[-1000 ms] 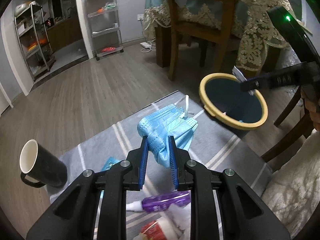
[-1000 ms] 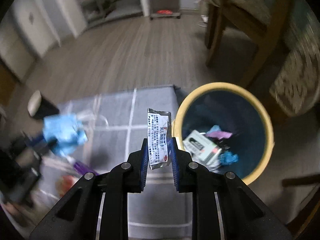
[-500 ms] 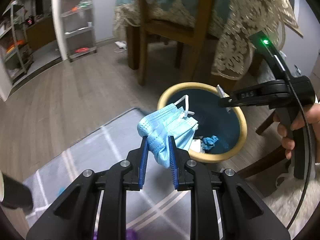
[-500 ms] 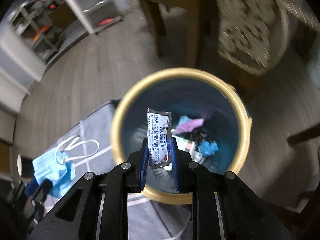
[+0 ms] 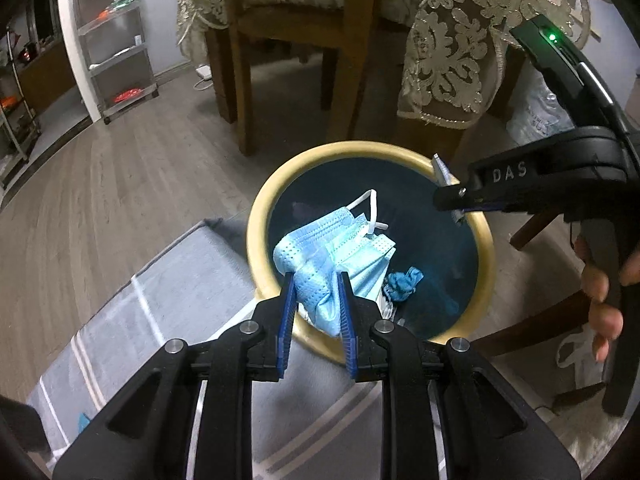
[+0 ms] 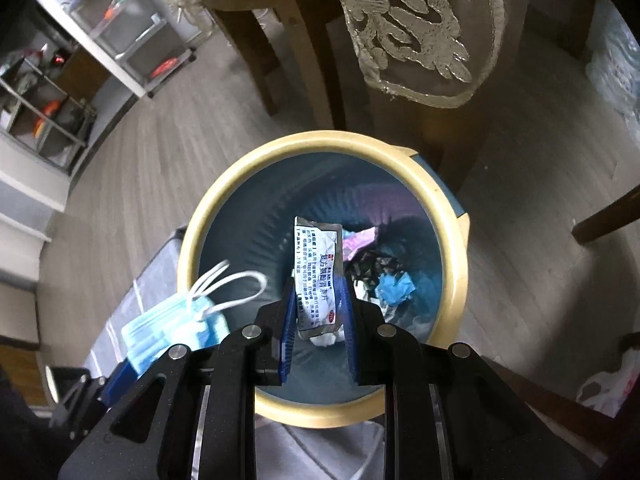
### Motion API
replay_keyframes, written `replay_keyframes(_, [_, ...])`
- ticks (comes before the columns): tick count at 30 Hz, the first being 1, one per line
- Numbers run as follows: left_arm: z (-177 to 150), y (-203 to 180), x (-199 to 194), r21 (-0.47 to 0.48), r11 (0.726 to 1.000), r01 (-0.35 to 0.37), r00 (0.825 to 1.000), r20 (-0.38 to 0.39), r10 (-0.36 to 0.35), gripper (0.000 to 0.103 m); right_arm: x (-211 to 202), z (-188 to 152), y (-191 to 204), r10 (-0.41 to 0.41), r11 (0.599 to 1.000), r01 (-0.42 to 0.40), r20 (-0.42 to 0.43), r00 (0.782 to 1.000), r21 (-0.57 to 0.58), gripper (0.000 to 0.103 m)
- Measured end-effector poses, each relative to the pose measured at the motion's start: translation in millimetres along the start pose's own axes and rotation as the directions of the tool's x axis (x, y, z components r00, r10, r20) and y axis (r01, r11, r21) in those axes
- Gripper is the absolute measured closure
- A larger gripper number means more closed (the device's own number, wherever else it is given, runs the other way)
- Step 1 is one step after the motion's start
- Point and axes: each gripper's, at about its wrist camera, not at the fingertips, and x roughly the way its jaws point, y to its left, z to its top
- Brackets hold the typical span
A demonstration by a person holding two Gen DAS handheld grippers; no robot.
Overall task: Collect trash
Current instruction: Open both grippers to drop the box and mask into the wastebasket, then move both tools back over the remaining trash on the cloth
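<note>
**Blue masks and foil sachet held over the bin**

Blue pleated face masks (image 5: 332,256) sit clamped between the blue-padded fingers (image 5: 286,316) of the left claw (image 5: 316,316). The bundle hangs above the near-left part of the trash bin (image 5: 256,236), with its white ear loops (image 5: 370,212) standing up over the opening. In the right wrist view the same masks (image 6: 168,328) appear at the lower left, overlapping the yellow rim.

The right claw (image 6: 318,320) is closed on a silver foil sachet (image 6: 316,272) printed with small text. The sachet stands upright between the pads, directly above the bin interior. In the left wrist view this claw (image 5: 450,200) reaches in from the right, over the far-right rim, and the person's right hand (image 5: 604,280) grips its handle.

The trash bin has a yellow rim (image 6: 452,240) and dark blue walls. Its bottom holds crumpled blue material (image 6: 394,288), a pink scrap (image 6: 360,240) and other dark wrappers; their exact kind cannot be told.

The bin stands on wooden flooring (image 5: 100,184), touching the edge of a grey striped mat (image 5: 168,304). Wooden chair legs (image 5: 240,80) and a lace tablecloth (image 5: 452,48) stand behind it. A shelving unit (image 5: 112,36) is against the far wall.
</note>
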Motion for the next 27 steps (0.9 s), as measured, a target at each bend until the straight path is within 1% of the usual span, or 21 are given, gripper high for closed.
replay_keyframes(1, [2.2, -1.9, 0.6, 0.003, 1.0, -0.001, 1.0, 0.005, 0.001, 0.08, -0.4, 0.3, -0.1, 0.001, 1.0, -0.001, 0.003, 1.0, -0.002, 0.08])
replay_keyframes(2, [3.6, -2.7, 0.7, 0.001, 1.0, 0.002, 1.0, 0.008, -0.002, 0.074, -1.1, 0.9, -0.8, 0.009, 1.0, -0.009, 0.007, 1.0, 0.001, 0.08])
replay_keyframes(3, [3.6, -2.2, -1.1, -0.004, 1.0, 0.006, 1.0, 0.016, -0.006, 0.072, -1.0, 1.5, -0.9, 0.012, 1.0, -0.012, 0.008, 1.0, 0.004, 0.079])
replay_keyframes(4, [3.6, -1.7, -2.5, -0.011, 1.0, 0.006, 1.0, 0.027, -0.006, 0.067, -0.7, 1.6, -1.4, 0.013, 1.0, -0.013, 0.005, 1.0, 0.006, 0.077])
replay_keyframes(5, [2.4, -0.1, -4.2, -0.014, 1.0, 0.004, 0.999, 0.032, -0.004, 0.058, -0.1, 2.0, -2.6, 0.016, 1.0, -0.016, 0.004, 1.0, 0.009, 0.071])
replay_keyframes(7, [0.2, 2.4, -6.1, -0.023, 1.0, 0.001, 0.999, 0.04, 0.0, 0.049, -1.9, 1.9, -3.8, 0.03, 0.999, -0.031, 0.01, 0.999, 0.018, 0.063])
replay_keyframes(9, [-3.0, 5.9, -9.1, -0.03, 1.0, -0.002, 0.999, 0.042, 0.004, 0.049, -4.3, 2.5, -1.6, 0.029, 1.0, -0.03, 0.019, 0.999, 0.006, 0.062])
replay_keyframes(15, [-15.1, 21.9, -33.7, -0.053, 0.998, -0.02, 0.998, 0.057, 0.023, 0.049, -15.0, -0.3, 11.4, 0.035, 0.998, -0.033, 0.045, 0.998, -0.048, 0.052])
replay_keyframes(18, [-22.8, 32.4, -56.3, -0.07, 0.997, -0.034, 0.996, 0.077, 0.04, 0.049, -22.8, -4.6, 24.0, 0.041, 0.995, -0.036, 0.061, 0.997, -0.088, 0.048])
replay_keyframes(21, [-32.7, 39.7, -84.8, -0.058, 0.996, -0.068, 0.991, 0.113, 0.074, 0.049, -33.6, -14.2, 41.4, 0.062, 0.99, -0.051, 0.08, 0.995, -0.133, 0.043])
replay_keyframes(24, [-43.7, 49.7, -108.6, -0.058, 0.994, -0.097, 0.986, 0.131, 0.104, 0.048, -48.8, -27.8, 66.2, 0.059, 0.975, -0.03, 0.126, 0.99, -0.221, 0.036])
replay_keyframes(27, [-56.5, 65.8, -131.6, -0.092, 0.989, -0.119, 0.982, 0.136, 0.131, 0.048, -60.2, -40.9, 82.8, 0.101, 0.964, -0.059, 0.153, 0.983, -0.259, 0.029])
